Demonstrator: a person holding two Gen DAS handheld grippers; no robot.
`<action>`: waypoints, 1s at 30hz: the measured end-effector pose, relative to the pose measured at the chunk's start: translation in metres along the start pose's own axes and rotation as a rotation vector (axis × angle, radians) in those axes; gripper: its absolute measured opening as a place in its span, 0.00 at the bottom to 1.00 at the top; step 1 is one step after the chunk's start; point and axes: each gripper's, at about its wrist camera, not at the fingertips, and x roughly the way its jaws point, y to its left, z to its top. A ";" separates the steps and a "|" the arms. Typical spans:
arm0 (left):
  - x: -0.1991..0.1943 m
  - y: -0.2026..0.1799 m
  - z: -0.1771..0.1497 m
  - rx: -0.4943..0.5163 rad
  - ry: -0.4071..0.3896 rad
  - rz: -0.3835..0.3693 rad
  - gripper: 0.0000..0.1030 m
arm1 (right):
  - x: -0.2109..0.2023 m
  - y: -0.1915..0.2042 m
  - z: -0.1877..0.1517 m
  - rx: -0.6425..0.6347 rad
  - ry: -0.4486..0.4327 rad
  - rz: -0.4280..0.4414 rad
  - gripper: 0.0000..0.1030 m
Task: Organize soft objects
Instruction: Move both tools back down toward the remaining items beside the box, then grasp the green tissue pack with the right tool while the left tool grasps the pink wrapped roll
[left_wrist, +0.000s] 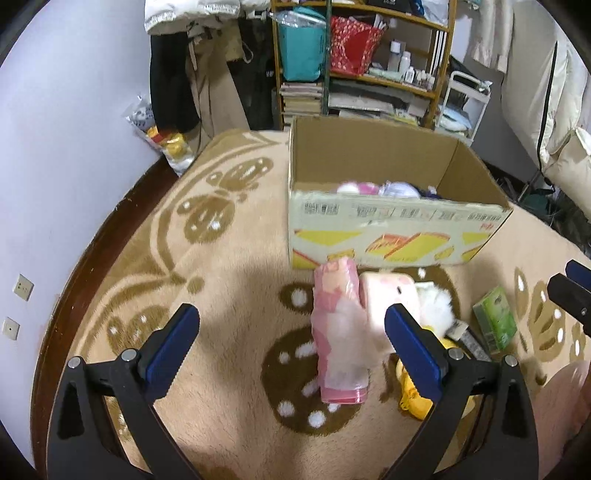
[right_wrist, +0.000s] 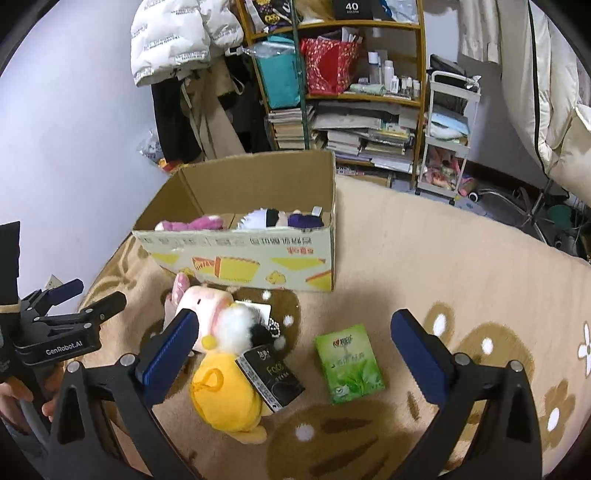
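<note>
An open cardboard box (left_wrist: 388, 236) (right_wrist: 258, 258) stands on the beige rug and holds several plush toys (right_wrist: 207, 222). In front of it lie a pink wrapped soft pack (left_wrist: 338, 332), a pink-and-white plush (left_wrist: 391, 291) (right_wrist: 207, 306), a white fluffy toy (right_wrist: 234, 328) and a yellow plush (right_wrist: 225, 395). My left gripper (left_wrist: 291, 343) is open and empty, just short of the pink pack. My right gripper (right_wrist: 295, 347) is open and empty above the yellow plush and a green tissue pack (right_wrist: 349, 363). The left gripper also shows in the right wrist view (right_wrist: 88, 295).
A black packet (right_wrist: 271, 376) leans on the yellow plush. A bookshelf (right_wrist: 351, 99) with books and bags, hanging coats (right_wrist: 184, 40) and a white trolley (right_wrist: 448, 136) stand behind the box. The wall (left_wrist: 55, 147) runs along the left.
</note>
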 end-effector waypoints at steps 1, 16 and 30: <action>0.004 0.000 -0.002 -0.001 0.009 0.002 0.97 | 0.003 0.000 -0.001 0.001 0.008 0.001 1.00; 0.048 0.003 -0.012 -0.021 0.087 -0.029 0.97 | 0.051 -0.012 -0.007 0.069 0.122 -0.014 1.00; 0.073 -0.001 -0.019 -0.011 0.151 -0.064 0.97 | 0.092 -0.044 -0.024 0.202 0.326 -0.037 0.91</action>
